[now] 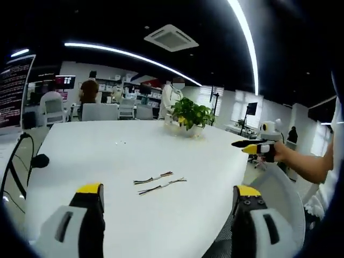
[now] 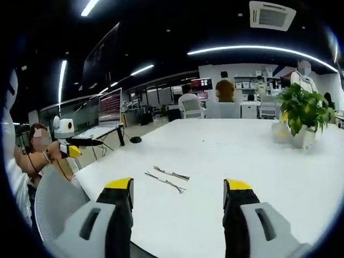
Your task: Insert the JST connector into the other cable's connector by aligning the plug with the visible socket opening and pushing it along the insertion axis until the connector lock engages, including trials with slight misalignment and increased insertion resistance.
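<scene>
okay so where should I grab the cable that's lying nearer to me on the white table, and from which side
Probably grip the nearer cable by its wire just behind one end, coming down from above with the jaws across it. It lies flat and thin on the white table, so a side approach has little to catch. Which end is the connector is too small to tell.

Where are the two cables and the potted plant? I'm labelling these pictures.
far cable point(image 1: 153, 178), left gripper view, its middle.
near cable point(image 1: 162, 186), left gripper view, its middle.
potted plant point(image 2: 303, 110), right gripper view, its leaves.

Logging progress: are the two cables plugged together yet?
Not joined: the two cables lie apart, side by side on the table.
</scene>
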Demonstrator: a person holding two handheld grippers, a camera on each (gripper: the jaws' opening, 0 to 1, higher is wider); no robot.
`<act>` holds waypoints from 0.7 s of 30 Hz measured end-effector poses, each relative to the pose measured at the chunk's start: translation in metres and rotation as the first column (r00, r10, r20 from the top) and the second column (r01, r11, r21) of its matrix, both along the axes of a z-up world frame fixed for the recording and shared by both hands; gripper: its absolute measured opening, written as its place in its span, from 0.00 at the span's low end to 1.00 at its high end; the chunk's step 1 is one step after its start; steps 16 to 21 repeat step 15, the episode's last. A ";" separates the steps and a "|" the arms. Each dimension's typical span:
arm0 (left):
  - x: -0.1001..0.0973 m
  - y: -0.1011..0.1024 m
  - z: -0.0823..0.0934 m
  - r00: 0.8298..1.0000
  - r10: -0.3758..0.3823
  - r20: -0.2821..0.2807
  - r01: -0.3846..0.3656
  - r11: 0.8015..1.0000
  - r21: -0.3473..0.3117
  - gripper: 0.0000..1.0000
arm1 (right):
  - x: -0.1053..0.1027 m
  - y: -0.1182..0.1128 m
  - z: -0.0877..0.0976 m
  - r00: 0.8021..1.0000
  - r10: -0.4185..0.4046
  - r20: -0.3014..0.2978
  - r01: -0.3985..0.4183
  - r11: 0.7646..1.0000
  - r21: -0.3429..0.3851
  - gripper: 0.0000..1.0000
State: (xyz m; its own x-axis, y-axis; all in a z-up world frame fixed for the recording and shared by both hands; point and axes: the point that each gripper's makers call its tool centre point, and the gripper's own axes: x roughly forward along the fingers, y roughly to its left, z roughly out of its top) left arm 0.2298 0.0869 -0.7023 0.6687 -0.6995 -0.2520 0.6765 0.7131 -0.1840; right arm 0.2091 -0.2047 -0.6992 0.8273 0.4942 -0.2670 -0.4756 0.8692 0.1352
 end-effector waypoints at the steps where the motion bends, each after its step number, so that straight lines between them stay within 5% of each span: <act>1: -0.004 0.001 0.000 1.000 0.001 -0.003 -0.001 1.000 -0.004 0.99 | -0.003 0.001 -0.002 1.000 0.003 -0.004 -0.003 1.000 -0.002 0.67; 12: -0.036 0.001 -0.021 0.998 0.015 -0.060 -0.016 1.000 -0.015 0.92 | -0.018 0.018 -0.030 0.995 0.056 -0.077 -0.062 0.996 -0.069 0.64; 21: -0.038 0.002 -0.025 0.997 0.032 -0.071 -0.034 0.999 -0.025 0.92 | -0.020 0.018 -0.034 0.995 0.054 -0.083 -0.060 0.996 -0.073 0.64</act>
